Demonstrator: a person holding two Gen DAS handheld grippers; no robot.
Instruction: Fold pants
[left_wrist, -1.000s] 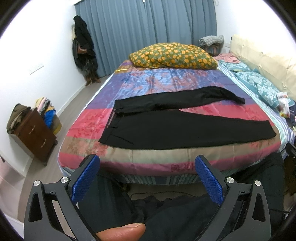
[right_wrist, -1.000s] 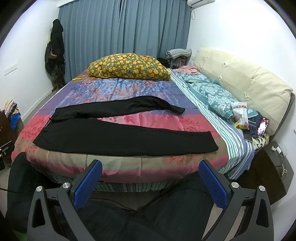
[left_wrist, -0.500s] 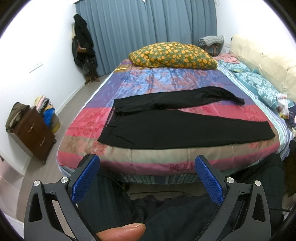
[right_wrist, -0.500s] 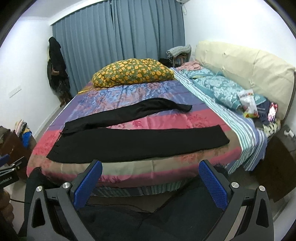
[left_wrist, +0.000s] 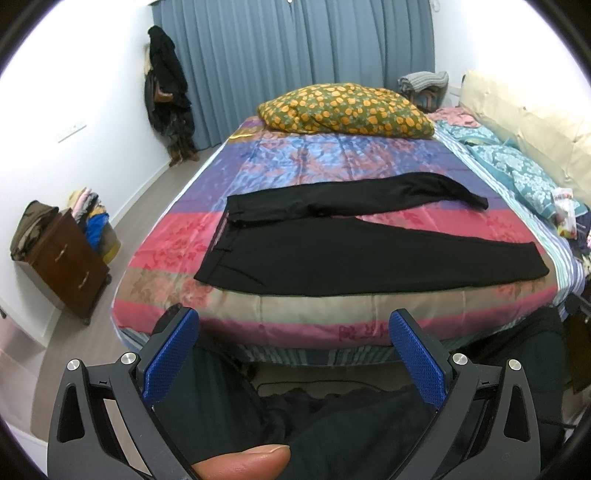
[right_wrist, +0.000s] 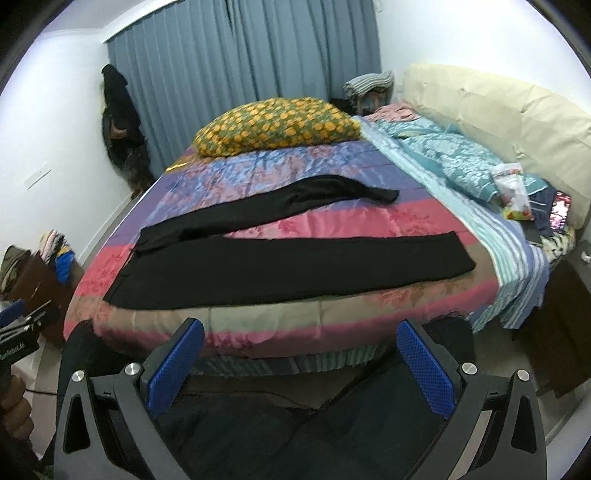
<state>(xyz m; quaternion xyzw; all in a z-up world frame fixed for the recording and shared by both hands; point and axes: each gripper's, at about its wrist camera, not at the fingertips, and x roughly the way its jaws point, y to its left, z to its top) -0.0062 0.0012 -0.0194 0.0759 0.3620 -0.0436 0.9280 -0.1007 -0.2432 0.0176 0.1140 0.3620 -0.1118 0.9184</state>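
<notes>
no fold made yet: the black pants (left_wrist: 362, 254) lie spread, legs apart, on the bed (left_wrist: 295, 314). your left gripper (left_wrist: 293, 354) and right gripper (right_wrist: 301, 360) are wide, empty, short of it.

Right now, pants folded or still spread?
Spread. The black pants lie flat on the bed, legs apart in a V, unfolded; both grippers are open and short of them.
</notes>
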